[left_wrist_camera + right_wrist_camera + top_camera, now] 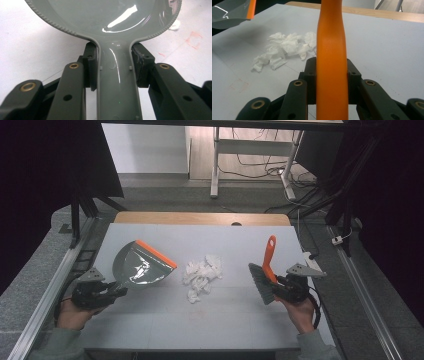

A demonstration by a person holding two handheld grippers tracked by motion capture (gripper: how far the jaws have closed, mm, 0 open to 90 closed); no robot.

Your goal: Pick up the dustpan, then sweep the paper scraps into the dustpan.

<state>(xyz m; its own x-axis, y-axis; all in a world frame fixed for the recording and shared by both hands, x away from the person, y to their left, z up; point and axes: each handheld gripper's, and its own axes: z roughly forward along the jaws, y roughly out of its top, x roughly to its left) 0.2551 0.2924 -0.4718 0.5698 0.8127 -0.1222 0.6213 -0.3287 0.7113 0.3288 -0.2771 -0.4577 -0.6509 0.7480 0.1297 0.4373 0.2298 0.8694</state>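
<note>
Left gripper [117, 291] clamps empty dustpan [141, 265]; tissue scraps [201, 275] on table [225, 320].

white counter [240, 320] with a pile of crumpled white tissue [201, 273] at center. left tool [116, 291] at 8 o'clock clamps the handle of a grey dustpan [141, 265], its orange lip toward 1 o'clock. right tool [276, 285] at 4 o'clock clamps an orange-handled brush [266, 272], grey bristles toward the tissue, handle tip toward 12. dustpan and brush well apart from the tissue.
</note>
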